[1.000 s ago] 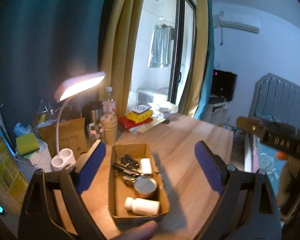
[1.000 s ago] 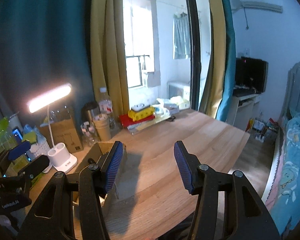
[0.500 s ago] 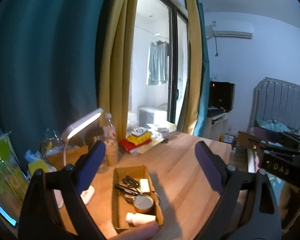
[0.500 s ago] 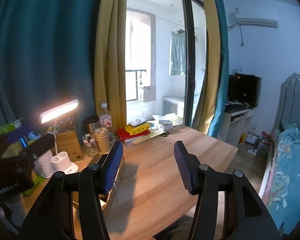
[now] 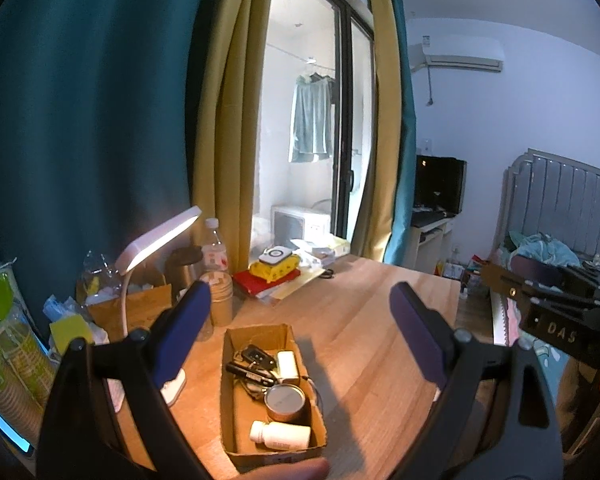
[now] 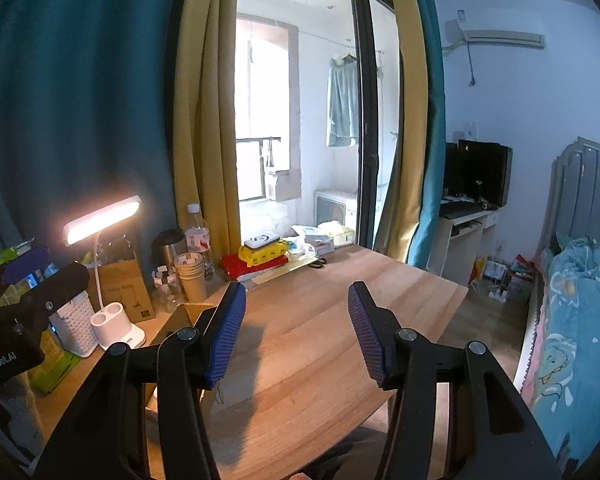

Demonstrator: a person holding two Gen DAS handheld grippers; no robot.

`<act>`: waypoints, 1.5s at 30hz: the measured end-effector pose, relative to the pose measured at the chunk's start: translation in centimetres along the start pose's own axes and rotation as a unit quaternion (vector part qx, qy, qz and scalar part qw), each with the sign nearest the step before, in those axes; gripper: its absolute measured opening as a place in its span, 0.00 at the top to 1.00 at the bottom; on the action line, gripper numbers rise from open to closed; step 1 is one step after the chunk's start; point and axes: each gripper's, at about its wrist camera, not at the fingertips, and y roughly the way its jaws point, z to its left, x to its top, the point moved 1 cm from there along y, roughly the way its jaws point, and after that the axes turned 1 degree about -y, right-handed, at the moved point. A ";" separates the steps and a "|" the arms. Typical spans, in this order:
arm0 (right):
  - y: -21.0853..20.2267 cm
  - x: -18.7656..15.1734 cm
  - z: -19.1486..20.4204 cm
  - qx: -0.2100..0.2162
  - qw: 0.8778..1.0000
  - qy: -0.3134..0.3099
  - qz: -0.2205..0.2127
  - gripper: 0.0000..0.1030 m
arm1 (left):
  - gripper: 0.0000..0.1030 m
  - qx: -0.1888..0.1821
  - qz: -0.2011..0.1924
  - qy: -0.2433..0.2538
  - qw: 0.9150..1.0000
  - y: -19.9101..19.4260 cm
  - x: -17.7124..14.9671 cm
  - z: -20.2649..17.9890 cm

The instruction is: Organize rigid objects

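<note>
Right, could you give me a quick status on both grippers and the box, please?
Left gripper open, empty. Right gripper open, empty. Cardboard box on table, holding can, pill bottle, keys. Nothing in the way.

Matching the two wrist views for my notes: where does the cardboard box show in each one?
Left wrist: cardboard box sits low centre, open, between the jaws.
Right wrist: only its far corner shows at lower left, behind the left jaw.
Shared landmark: the lit desk lamp.

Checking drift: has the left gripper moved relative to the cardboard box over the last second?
Yes. The left gripper has risen and drawn back: the cardboard box sits lower and smaller between its fingers.
</note>
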 end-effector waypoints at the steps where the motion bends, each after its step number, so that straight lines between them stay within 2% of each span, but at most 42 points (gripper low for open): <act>1: 0.1 -0.1 0.0 0.001 1.000 0.001 0.002 0.45 | 0.11 0.002 0.001 0.000 1.000 0.1 0.0 0.0; 45: 0.6 -0.8 0.3 0.013 1.000 -0.004 0.004 0.45 | 0.11 -0.002 0.008 0.001 1.000 0.9 -0.6 0.0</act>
